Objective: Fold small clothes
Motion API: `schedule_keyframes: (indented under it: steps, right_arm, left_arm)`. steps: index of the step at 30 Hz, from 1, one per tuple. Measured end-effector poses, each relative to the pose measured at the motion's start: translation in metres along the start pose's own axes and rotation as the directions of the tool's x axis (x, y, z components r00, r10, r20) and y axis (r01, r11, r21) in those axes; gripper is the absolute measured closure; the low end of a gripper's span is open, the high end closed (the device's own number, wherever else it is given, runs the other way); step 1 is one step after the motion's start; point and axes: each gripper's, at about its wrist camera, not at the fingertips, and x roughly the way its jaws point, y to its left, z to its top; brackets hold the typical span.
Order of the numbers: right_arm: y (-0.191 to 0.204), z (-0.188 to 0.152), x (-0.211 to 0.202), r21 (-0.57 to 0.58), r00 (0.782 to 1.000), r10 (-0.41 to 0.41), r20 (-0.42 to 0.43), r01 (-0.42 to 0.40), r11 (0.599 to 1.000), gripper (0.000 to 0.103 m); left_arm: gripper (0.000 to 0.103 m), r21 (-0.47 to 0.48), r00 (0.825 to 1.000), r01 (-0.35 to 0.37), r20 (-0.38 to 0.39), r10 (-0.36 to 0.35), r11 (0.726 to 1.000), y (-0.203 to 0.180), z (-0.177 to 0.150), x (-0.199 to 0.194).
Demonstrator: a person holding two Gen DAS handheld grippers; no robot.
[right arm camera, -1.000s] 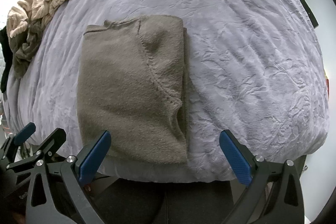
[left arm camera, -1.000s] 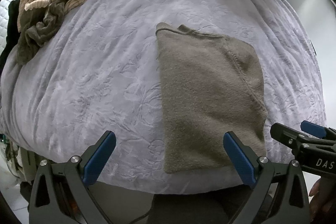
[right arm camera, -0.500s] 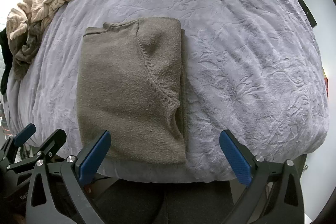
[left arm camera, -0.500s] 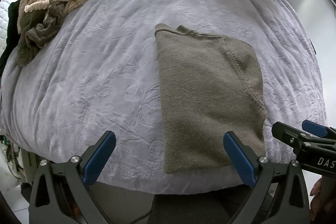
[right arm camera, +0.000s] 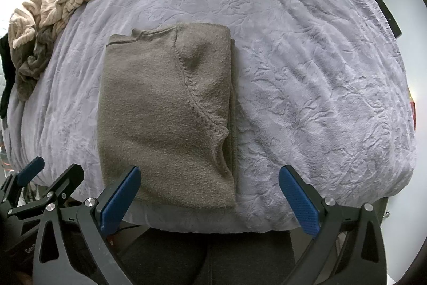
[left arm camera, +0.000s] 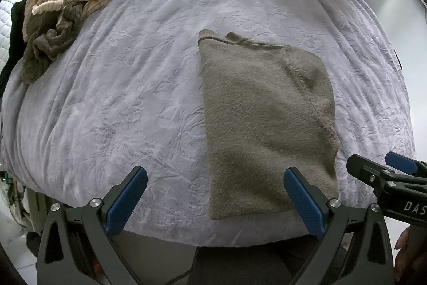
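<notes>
Taupe knit garment (right arm camera: 165, 116) lies folded into a flat rectangle on the lavender bedspread (right arm camera: 307, 76), near the bed's front edge. Left hand-held gripper (left arm camera: 213, 200) and right hand-held gripper (right arm camera: 209, 199) both spread wide, holding nothing, hovering at the near edge. Heap of striped and dark clothes (left arm camera: 72, 4) sits at far left, well apart.
</notes>
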Motion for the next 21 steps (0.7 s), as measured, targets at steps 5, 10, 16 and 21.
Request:
schedule_keyframes:
  steps: [5, 10, 16, 21]
  right_arm:
    - [0.0007, -0.0011, 0.0000, 0.001, 1.000, 0.000, 0.001, 0.000, 1.000, 0.000]
    - [0.0005, 0.0010, -0.0007, -0.003, 1.000, -0.002, 0.002, 0.002, 1.000, 0.000]
    - [0.0009, 0.0012, -0.0013, -0.005, 1.000, -0.003, 0.003, 0.003, 1.000, 0.000]
    - [0.0016, 0.0018, -0.0014, -0.009, 1.000, -0.007, 0.006, 0.007, 1.000, 0.000]
  left_arm:
    - [0.001, -0.002, 1.000, -0.001, 0.000, 0.001, 1.000, -0.0005, -0.0002, 0.0001]
    - [0.001, 0.000, 1.000, -0.001, -0.001, 0.001, 1.000, -0.0003, 0.0000, 0.0003]
    - [0.001, -0.001, 1.000, 0.001, 0.001, -0.001, 1.000, 0.0012, -0.0003, -0.0001]
    - [0.001, 0.002, 1.000, -0.002, 0.001, 0.002, 1.000, 0.0011, -0.0001, 0.0000]
